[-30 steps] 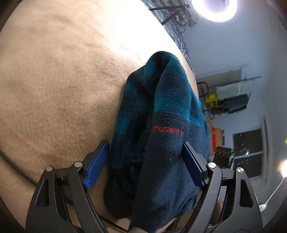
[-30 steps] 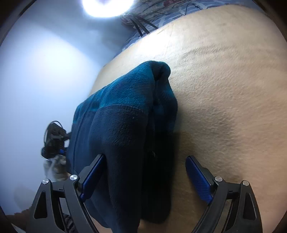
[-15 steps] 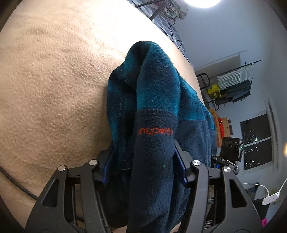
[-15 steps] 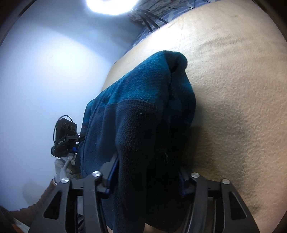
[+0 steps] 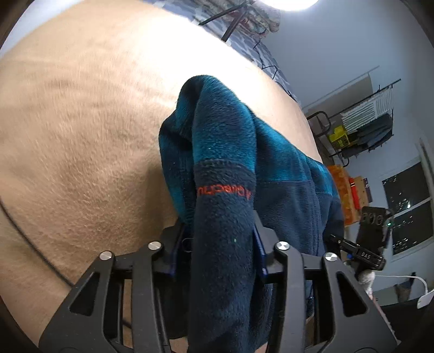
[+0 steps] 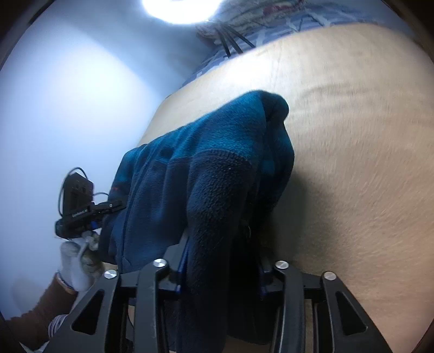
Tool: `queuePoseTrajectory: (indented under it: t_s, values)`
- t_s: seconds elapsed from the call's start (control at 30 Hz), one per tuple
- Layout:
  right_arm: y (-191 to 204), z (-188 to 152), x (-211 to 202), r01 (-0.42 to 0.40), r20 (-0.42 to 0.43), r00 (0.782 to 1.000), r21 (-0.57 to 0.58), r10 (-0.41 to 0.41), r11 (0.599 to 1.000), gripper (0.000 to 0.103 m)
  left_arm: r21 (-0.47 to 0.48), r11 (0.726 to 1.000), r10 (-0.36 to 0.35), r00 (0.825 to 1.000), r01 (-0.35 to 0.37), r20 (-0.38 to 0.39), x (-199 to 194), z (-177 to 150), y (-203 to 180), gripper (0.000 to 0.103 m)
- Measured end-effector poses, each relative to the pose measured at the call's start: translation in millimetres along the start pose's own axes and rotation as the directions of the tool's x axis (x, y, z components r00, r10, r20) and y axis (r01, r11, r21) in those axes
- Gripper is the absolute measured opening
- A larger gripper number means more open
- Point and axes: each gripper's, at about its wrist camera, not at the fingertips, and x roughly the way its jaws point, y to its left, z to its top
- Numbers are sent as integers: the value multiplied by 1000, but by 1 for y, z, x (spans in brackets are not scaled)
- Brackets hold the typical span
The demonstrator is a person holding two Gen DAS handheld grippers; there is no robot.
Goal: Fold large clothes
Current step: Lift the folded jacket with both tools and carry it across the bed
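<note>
Both claws, spread wide around the fabric one second ago, are now clamped onto it, and the bunched garment has risen off the tan carpet-like surface [image 5: 81,141]. Left claw [image 5: 219,244]: jaws closed on a dark navy fold of the fleece jacket [image 5: 225,168], with the blue pads pressed against either side of the fold. Right claw [image 6: 221,260]: jaws likewise closed on a thick navy fold of the same fleece jacket [image 6: 217,168]. The garment hangs between the two claws, its teal upper panel peaked above the surface and its navy lower part draped over the jaws. Left wrist view only: orange lettering [image 5: 223,191] on the navy band, a clothes rack [image 5: 366,122] against the wall, a dark window [image 5: 409,206], and the opposite tool's camera unit [image 5: 371,239]. Right wrist view only: the person's gloved left hand [image 6: 77,260] holding the other tool, and a brown sleeve [image 6: 40,309]. A ring light [image 6: 180,8] glares at the top of the right wrist view.
</note>
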Motion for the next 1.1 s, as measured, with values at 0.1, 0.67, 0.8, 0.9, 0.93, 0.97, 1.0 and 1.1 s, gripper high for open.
queuePoseTrajectory:
  t_s: [0.1, 0.67, 0.8, 0.9, 0.93, 0.97, 1.0, 1.1]
  values:
    - [17, 5, -10, 60, 14, 998, -52, -59, 997, 33, 42, 999, 19, 1000, -20, 19, -10, -2, -17, 37]
    - [54, 7, -118, 211, 156, 970, -167, -185, 963, 31, 266, 964, 10, 997, -29, 70, -42, -8, -137, 36]
    - [57, 8, -151, 243, 206, 956, -155, -209, 958, 31, 307, 951, -8, 996, -20, 90, -48, -8, -172, 36]
    - [64, 7, -174, 277, 245, 941, -153, -235, 949, 31, 329, 944, -32, 994, -3, 101, -57, -8, -193, 36]
    - [67, 7, -182, 292, 259, 934, -153, -247, 944, 31, 332, 943, -43, 994, 7, 102, -60, -8, -198, 36]
    - [73, 6, -185, 302, 267, 929, -153, -255, 941, 31, 338, 941, -54, 993, 16, 104, -63, -7, -205, 36]
    - [77, 5, -193, 317, 281, 922, -151, -267, 936, 31, 344, 939, -61, 993, 21, 106, -67, -9, -211, 36]
    - [88, 1, -213, 349, 310, 905, -148, -291, 926, 31, 369, 929, -75, 990, 26, 117, -75, -12, -229, 36]
